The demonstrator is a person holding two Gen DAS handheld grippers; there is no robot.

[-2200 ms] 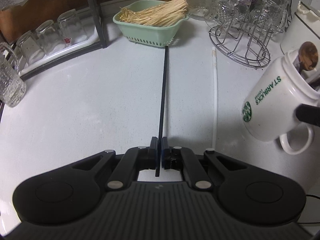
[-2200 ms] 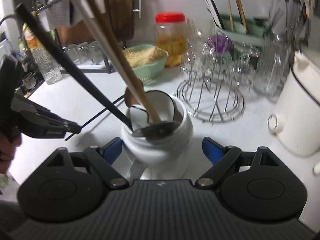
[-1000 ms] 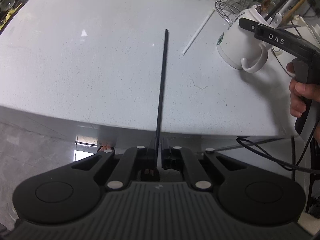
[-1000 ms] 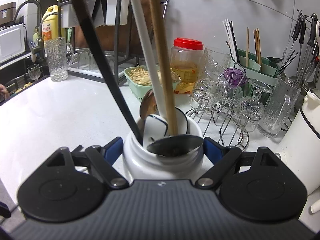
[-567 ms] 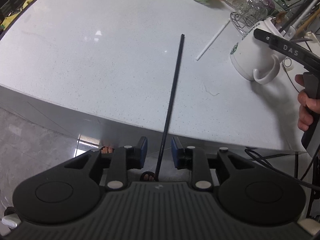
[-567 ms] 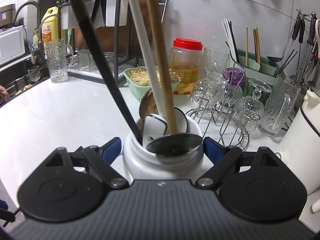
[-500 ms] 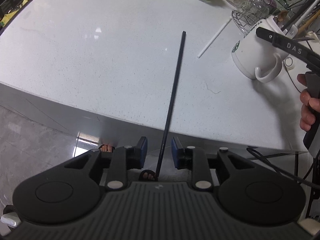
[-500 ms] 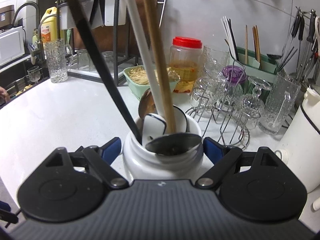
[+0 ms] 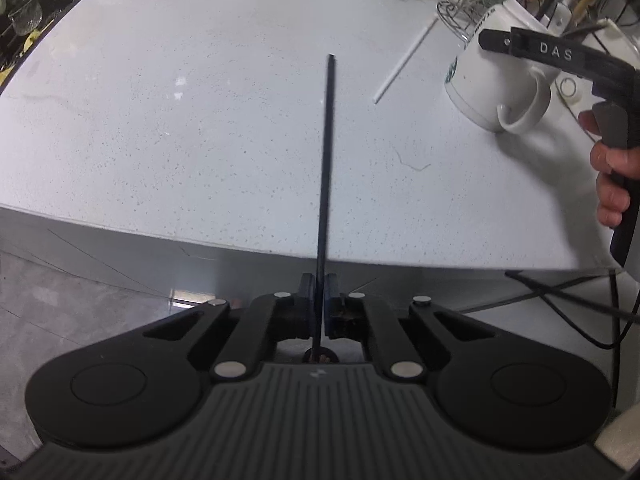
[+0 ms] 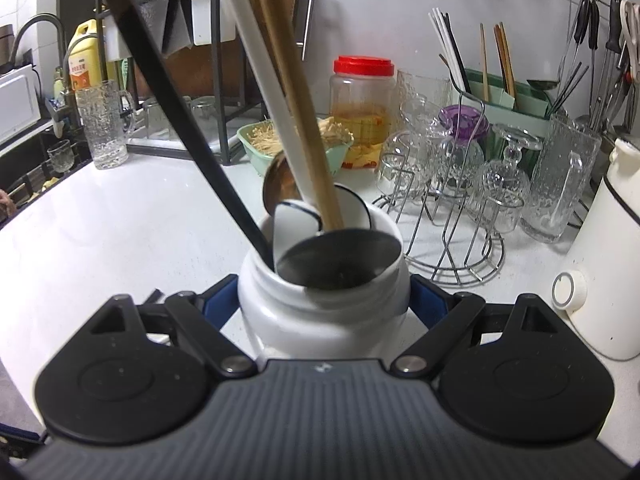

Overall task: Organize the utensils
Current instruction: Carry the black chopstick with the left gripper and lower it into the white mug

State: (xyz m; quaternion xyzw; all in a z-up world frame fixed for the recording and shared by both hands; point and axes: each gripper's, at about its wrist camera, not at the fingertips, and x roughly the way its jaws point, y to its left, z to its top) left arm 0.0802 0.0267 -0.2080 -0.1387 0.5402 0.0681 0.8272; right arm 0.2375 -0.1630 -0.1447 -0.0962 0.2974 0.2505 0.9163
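Observation:
My left gripper (image 9: 319, 288) is shut on one end of a long black chopstick (image 9: 326, 160). It hangs past the front edge of the white counter (image 9: 160, 220), and the chopstick reaches out over the counter top. A white chopstick (image 9: 404, 66) lies loose further back. My right gripper (image 10: 322, 300) has its blue pads against both sides of a white Starbucks mug (image 10: 320, 320), also seen at the right in the left wrist view (image 9: 492, 80). The mug holds a black chopstick (image 10: 180, 120), a white one (image 10: 260, 80), a wooden one (image 10: 296, 100) and spoons (image 10: 340, 260).
Behind the mug stand a green basket (image 10: 256, 144), a red-lidded jar (image 10: 362, 100) and a wire rack of glasses (image 10: 452, 208). A white appliance (image 10: 612, 280) is at the right, a glass mug (image 10: 102, 128) at the left. A hand (image 9: 612, 168) and a cable (image 9: 560, 292) are at the counter's right front.
The left jaws opened around the black chopstick about half a second ago and have closed on it again. The right gripper and mug have hardly shifted.

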